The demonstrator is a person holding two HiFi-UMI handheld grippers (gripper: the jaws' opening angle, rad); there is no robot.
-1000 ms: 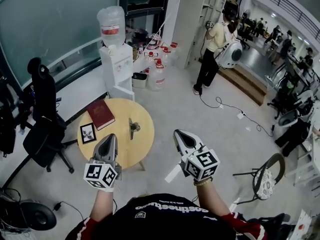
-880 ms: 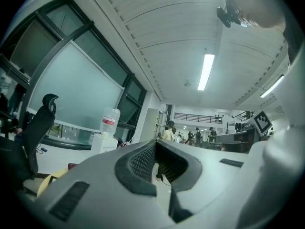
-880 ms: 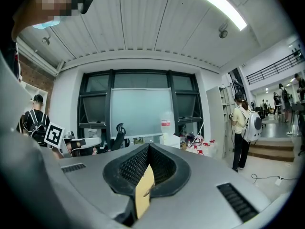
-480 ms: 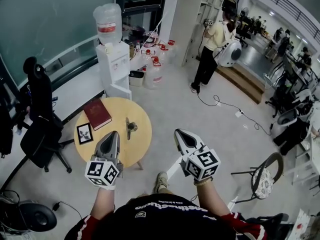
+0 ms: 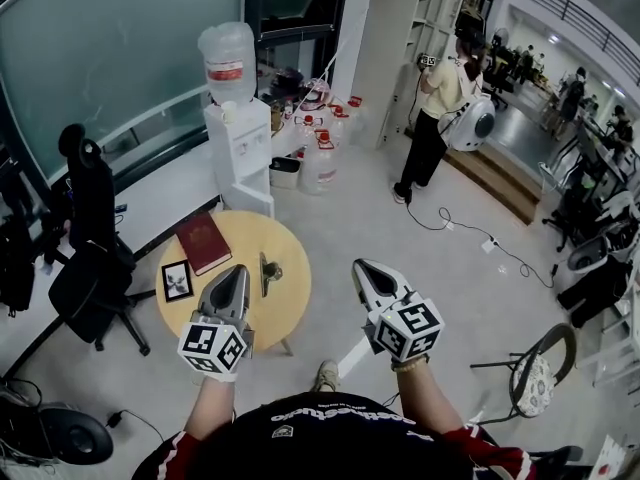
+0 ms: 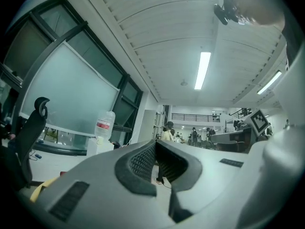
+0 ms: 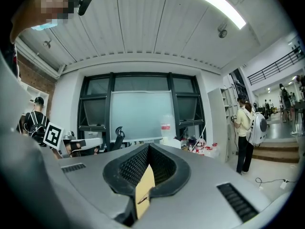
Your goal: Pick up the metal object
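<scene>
The metal object [image 5: 268,271] sits on the round worktop [image 5: 250,233], right of a red book [image 5: 203,241] and a framed picture [image 5: 177,280]. I see both claws pinched together: the left claw [image 5: 238,271] just beside the object, the right claw [image 5: 362,266] over the floor.

**Round table ahead, to your left**

The round table [image 5: 247,236] stands in front of you, left of centre. On it, the book [image 5: 203,242] lies at the far left. The picture frame [image 5: 177,280] sits just nearer you than the book. The metal object [image 5: 268,270] lies right of both, apart from them.

Your left gripper [image 5: 237,272] shows over the table's near part. Your right gripper [image 5: 363,267] is off to the table's right, over the floor.

Behind the table stands the water dispenser [image 5: 240,153]. An office chair [image 5: 90,258] stands left of the table.
</scene>
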